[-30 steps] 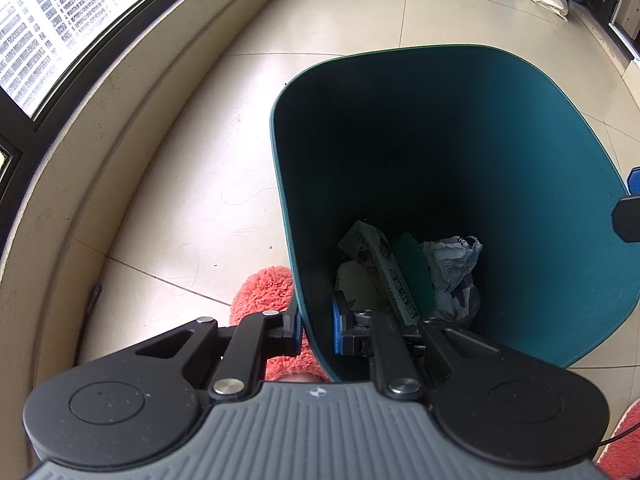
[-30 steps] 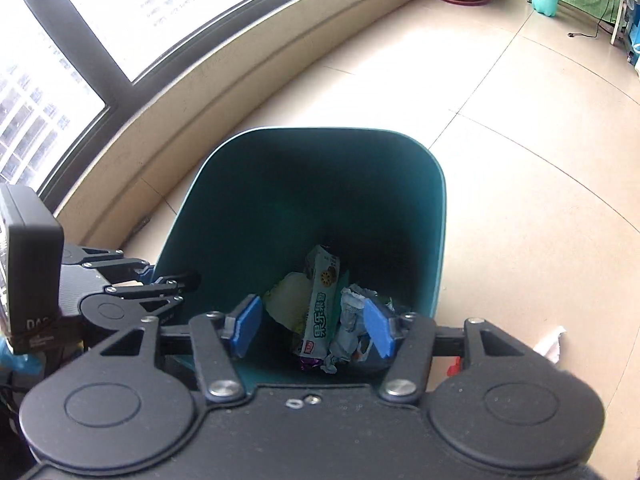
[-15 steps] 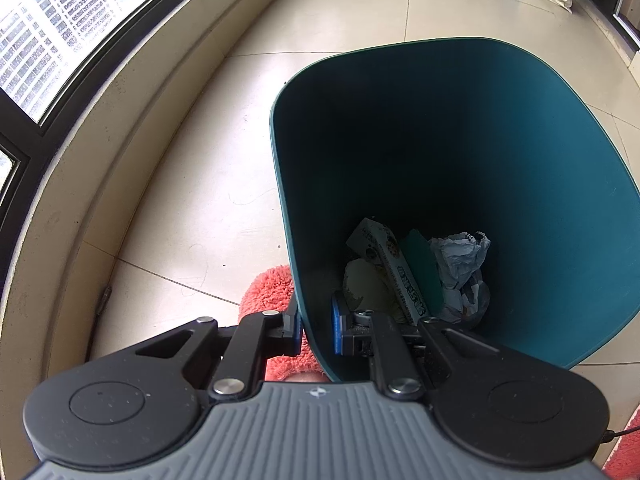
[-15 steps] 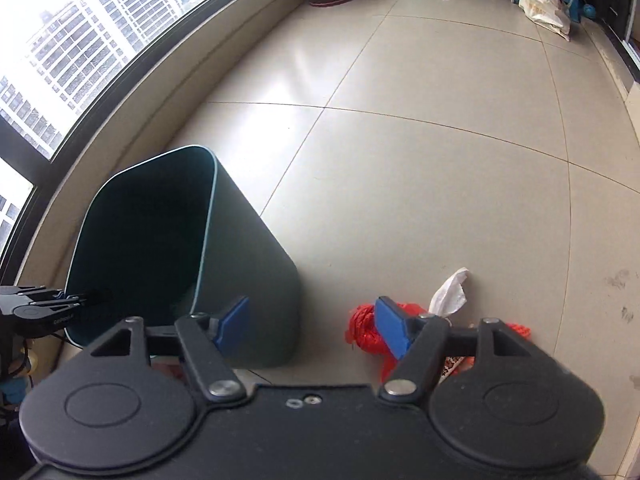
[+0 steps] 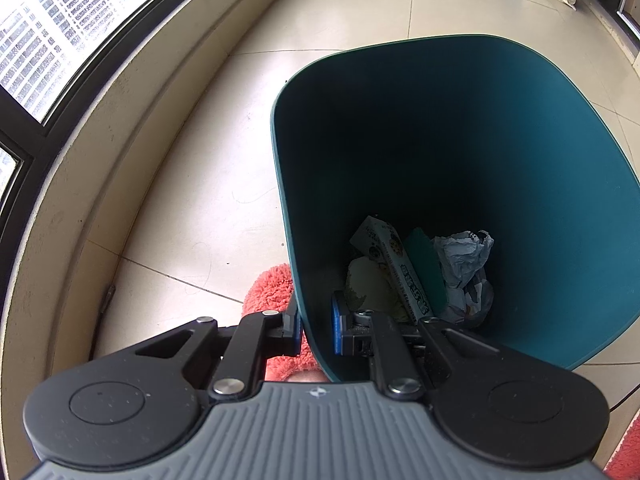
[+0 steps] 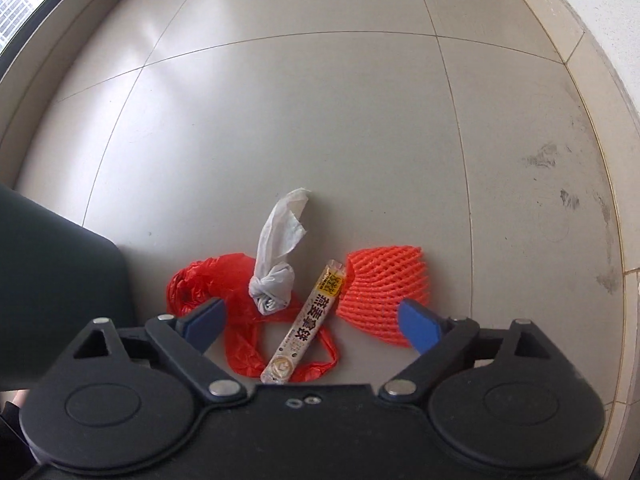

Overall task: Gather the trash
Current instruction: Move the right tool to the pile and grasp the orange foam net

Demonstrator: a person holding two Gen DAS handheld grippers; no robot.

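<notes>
The teal bin [image 5: 500, 152] is standing on the tiled floor [image 6: 320, 120], the left gripper [image 5: 316, 326] clenching its near rim. Inside are lying a snack wrapper [image 5: 394, 264] and crumpled paper [image 5: 464, 264]. The right gripper [image 6: 312, 318] is hovering, released wide, over a red plastic bag [image 6: 212, 280], orange foam net [image 6: 384, 284], knotted white tissue [image 6: 276, 256] and wrapper stick [image 6: 308, 326].
</notes>
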